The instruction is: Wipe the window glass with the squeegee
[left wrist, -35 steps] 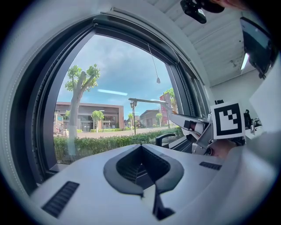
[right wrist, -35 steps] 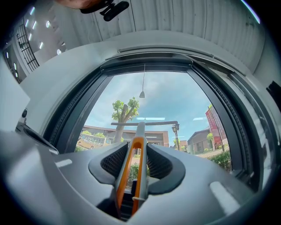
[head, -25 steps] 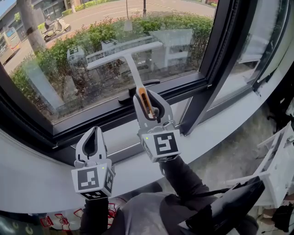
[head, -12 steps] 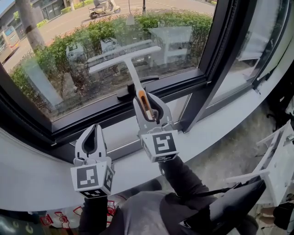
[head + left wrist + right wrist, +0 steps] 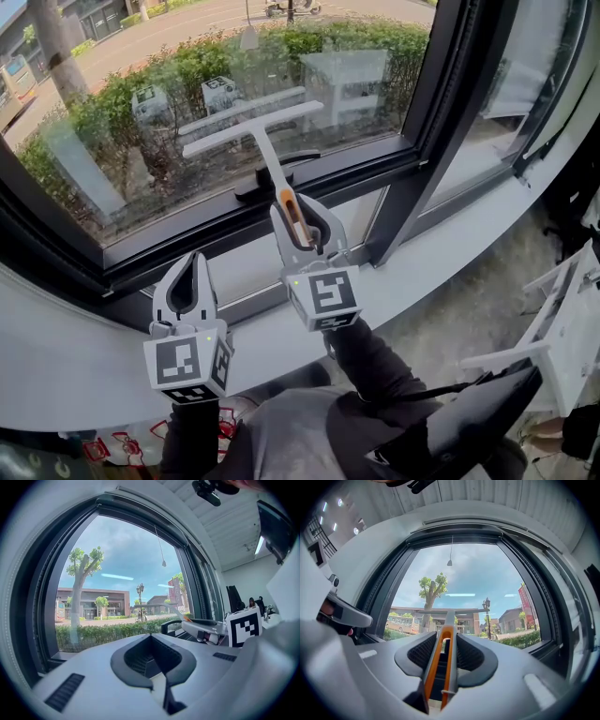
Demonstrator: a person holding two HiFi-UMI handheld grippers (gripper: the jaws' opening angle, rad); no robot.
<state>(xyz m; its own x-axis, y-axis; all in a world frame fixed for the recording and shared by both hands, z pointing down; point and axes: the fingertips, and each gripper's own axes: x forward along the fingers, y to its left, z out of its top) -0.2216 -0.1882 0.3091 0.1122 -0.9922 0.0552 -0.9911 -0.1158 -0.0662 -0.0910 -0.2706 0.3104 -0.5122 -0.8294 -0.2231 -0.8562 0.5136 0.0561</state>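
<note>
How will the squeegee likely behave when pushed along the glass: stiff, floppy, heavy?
Probably stiff: the squeegee runs straight from the right gripper to its crossbar, no sag. Likely light: slim, held by the handle end alone. It might twist, as the wide bar sits far from the jaws.

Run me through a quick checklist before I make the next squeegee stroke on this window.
1. Grip: ok. The right gripper is shut on the squeegee handle.
2. Handle alignment: ok. In the right gripper view the orange handle runs straight between the jaws.
3. Blade flat against the glass: cannot tell. Its reflection shows just above it, but contact is not clear.
4. Window handle out of the blade's way: ok. It sits lower, on the frame, under the squeegee's shaft.
5. Left gripper out of the way: ok. It is shut, empty and off to the side, near the sill.
</note>
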